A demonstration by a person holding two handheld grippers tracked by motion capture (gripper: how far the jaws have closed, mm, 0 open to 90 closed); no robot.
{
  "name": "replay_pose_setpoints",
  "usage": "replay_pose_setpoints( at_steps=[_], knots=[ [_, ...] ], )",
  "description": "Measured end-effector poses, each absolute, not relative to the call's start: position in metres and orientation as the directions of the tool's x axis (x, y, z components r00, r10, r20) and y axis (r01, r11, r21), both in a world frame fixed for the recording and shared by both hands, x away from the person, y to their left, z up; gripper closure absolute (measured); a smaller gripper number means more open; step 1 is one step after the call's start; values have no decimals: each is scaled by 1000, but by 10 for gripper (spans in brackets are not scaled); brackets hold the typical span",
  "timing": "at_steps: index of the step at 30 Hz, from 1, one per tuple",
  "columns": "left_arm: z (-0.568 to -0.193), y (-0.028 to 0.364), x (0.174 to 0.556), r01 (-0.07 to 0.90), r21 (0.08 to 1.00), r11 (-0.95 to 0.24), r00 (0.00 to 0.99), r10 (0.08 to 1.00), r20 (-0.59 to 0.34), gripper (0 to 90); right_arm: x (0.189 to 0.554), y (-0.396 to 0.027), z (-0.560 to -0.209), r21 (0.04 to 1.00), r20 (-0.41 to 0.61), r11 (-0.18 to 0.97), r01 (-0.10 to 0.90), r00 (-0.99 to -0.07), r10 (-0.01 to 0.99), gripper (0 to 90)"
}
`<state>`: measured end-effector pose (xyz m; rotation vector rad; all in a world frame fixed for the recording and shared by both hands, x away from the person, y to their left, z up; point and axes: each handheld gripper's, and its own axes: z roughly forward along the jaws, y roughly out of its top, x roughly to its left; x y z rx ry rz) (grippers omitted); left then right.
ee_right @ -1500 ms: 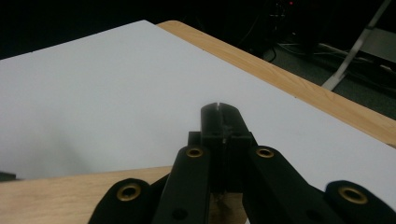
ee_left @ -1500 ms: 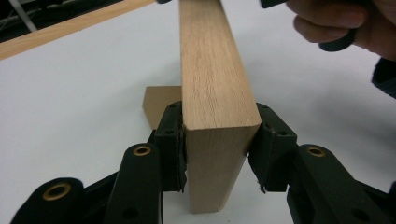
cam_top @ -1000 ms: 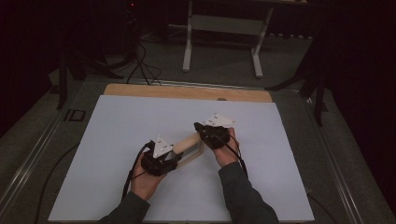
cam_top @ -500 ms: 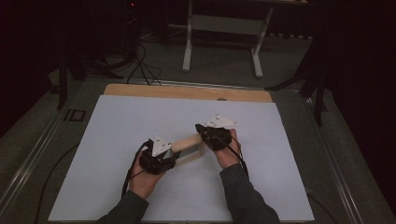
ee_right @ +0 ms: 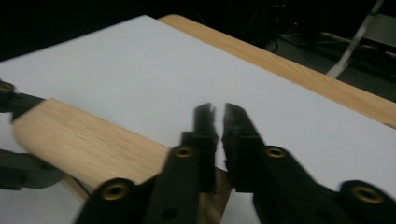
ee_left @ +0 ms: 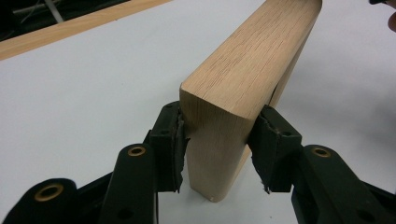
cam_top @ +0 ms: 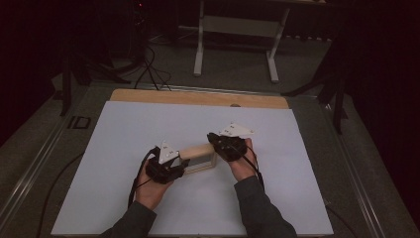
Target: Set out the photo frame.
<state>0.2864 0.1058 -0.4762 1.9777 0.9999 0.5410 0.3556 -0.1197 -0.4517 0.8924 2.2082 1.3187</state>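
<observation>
A wooden frame is standing on edge near the middle of the white sheet, its hollow holding nothing. The left gripper is pinching one end of the frame, pads pressing both faces. The right gripper is sitting at the other end, its jaws just opening a crack with nothing between them. Bare sheet is lying all around, with the table's wooden edge well beyond.
</observation>
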Motion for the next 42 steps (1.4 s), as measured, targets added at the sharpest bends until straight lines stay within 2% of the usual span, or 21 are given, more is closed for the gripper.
replay_pose_setpoints(
  at_steps=[3, 4, 5, 9, 24, 35, 42],
  knots=[
    [-476, 106, 286, 448, 829, -334, 590, 807, 7, 566, 354, -122, -450, 892, -8, 328, 312, -713, 701, 794],
    [-476, 106, 286, 448, 829, -333, 590, 808, 6, 563, 352, -126, -447, 897, 3, 322, 303, -732, 681, 693],
    [-476, 106, 286, 449, 829, -332, 590, 808, 5, 563, 352, -126, -447, 897, 3, 322, 303, -732, 681, 693],
    [-476, 107, 286, 452, 831, -326, 590, 808, -4, 549, 347, -131, -443, 903, 4, 321, 287, -750, 661, 592],
    [-476, 110, 286, 458, 830, -319, 590, 807, -15, 546, 342, -149, -454, 890, 48, 341, 301, -808, 587, 404],
    [-475, 111, 285, 456, 831, -318, 593, 805, -16, 548, 347, -143, -471, 854, 40, 419, 309, -841, 539, 336],
    [-475, 110, 285, 455, 831, -320, 595, 803, -16, 555, 352, -141, -478, 852, 59, 419, 314, -853, 519, 310]
  ],
)
